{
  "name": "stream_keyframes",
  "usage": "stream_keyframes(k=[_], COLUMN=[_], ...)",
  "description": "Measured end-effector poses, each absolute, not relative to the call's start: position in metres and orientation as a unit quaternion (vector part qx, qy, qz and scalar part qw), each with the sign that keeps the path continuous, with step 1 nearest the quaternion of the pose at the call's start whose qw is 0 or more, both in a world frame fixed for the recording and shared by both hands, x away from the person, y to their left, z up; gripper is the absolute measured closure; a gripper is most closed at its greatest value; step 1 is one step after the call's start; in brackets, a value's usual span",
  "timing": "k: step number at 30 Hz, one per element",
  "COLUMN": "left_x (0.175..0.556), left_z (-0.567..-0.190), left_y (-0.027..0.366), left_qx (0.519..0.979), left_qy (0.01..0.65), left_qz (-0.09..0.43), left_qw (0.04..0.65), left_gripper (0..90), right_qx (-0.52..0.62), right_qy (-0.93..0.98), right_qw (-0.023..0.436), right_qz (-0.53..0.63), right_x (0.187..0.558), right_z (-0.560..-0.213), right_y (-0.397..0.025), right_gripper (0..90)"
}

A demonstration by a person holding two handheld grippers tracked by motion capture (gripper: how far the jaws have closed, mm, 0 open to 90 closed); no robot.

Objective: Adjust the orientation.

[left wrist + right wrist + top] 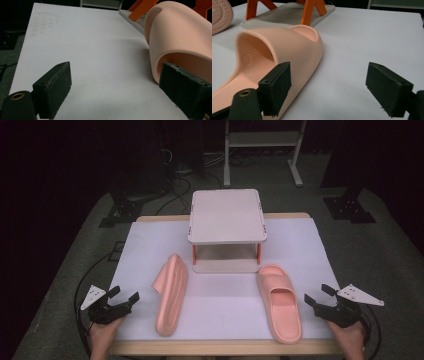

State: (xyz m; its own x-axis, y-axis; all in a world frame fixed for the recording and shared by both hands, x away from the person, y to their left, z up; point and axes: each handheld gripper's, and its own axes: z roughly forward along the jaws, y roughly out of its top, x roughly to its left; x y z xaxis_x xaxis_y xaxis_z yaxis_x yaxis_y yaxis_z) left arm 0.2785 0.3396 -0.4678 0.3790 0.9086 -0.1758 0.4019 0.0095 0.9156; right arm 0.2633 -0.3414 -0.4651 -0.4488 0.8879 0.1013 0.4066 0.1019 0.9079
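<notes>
Pink foam slides (278, 302), one (171, 294) tipped on edge.

The high view sits up above the near edge of the table (300, 240) and looks forward and down, taking in the whole top plus dark floor at the upper frame. The left gripper view rides low and close, with the sideways slipper (180, 37) at its right, same one (171, 295) left of centre from above. The right gripper view is just as low, with the flat slipper (282, 50) at its left and the little shelf (287, 15) at the top; both (280, 302) (227, 227) show from overhead too.
</notes>
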Motion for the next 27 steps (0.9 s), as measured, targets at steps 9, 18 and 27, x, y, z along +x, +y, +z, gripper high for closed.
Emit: stream_keyframes(k=[9, 18, 27], left_x=[0.28, 0.283, 0.291], left_z=[-0.469, -0.468, -0.468], left_y=[0.336, 0.319, 0.302], left_qx=[0.664, 0.686, 0.708], left_qy=[0.495, 0.477, 0.47], left_qz=[0.244, 0.226, 0.211], left_qw=[0.505, 0.5, 0.483], left_gripper=[10.5, 11.5, 14.9], right_qx=[0.457, 0.446, 0.446], right_qy=[0.704, 0.71, 0.707], right_qw=[0.245, 0.255, 0.256], right_qz=[0.485, 0.483, 0.486], right_x=[0.263, 0.261, 0.26], right_z=[-0.465, -0.46, -0.459], right_y=[-0.341, -0.333, -0.333], right_gripper=[20.0, 19.9, 19.9])
